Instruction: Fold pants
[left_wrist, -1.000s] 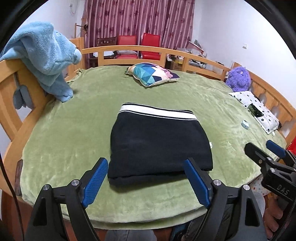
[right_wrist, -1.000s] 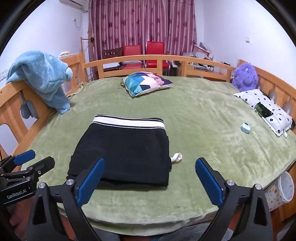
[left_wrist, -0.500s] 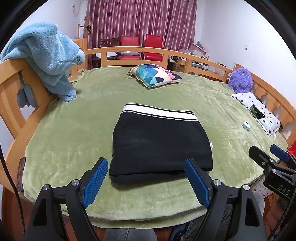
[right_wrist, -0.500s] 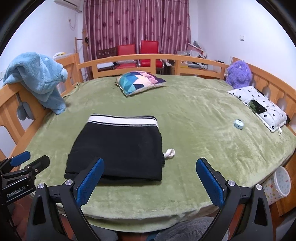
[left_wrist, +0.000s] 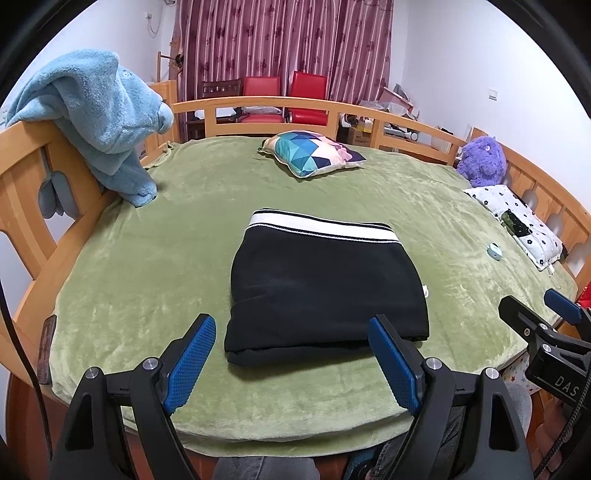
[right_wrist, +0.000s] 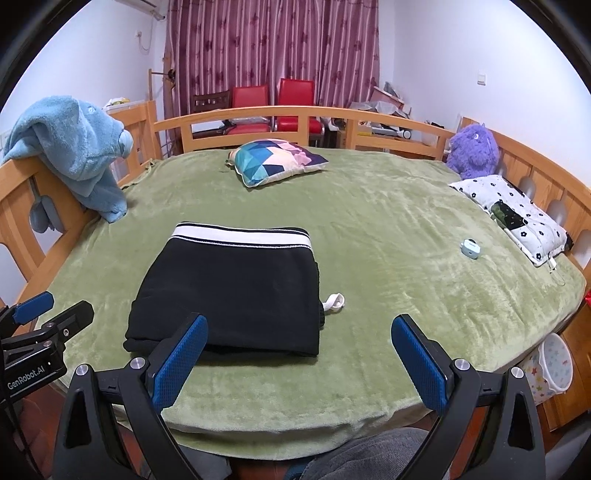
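Note:
The black pants (left_wrist: 325, 288) lie folded into a compact rectangle on the green blanket (left_wrist: 147, 280), with the white striped waistband at the far edge. They also show in the right wrist view (right_wrist: 232, 288), with a white drawstring end (right_wrist: 334, 301) poking out at their right side. My left gripper (left_wrist: 291, 362) is open and empty, held above the bed's near edge in front of the pants. My right gripper (right_wrist: 299, 358) is open and empty, to the right of the pants' near edge. Each gripper shows at the edge of the other's view.
A wooden rail (left_wrist: 280, 103) rings the bed. A blue plush garment (left_wrist: 99, 122) hangs over the left rail. A patterned cushion (left_wrist: 310, 151), a purple plush toy (left_wrist: 482, 160), a dotted pillow (left_wrist: 517, 221) and a small blue device (right_wrist: 471, 248) lie on the blanket.
Both grippers have drawn back a little and risen, so the pants sit slightly farther away. The pants have not moved. Both grippers stay open.

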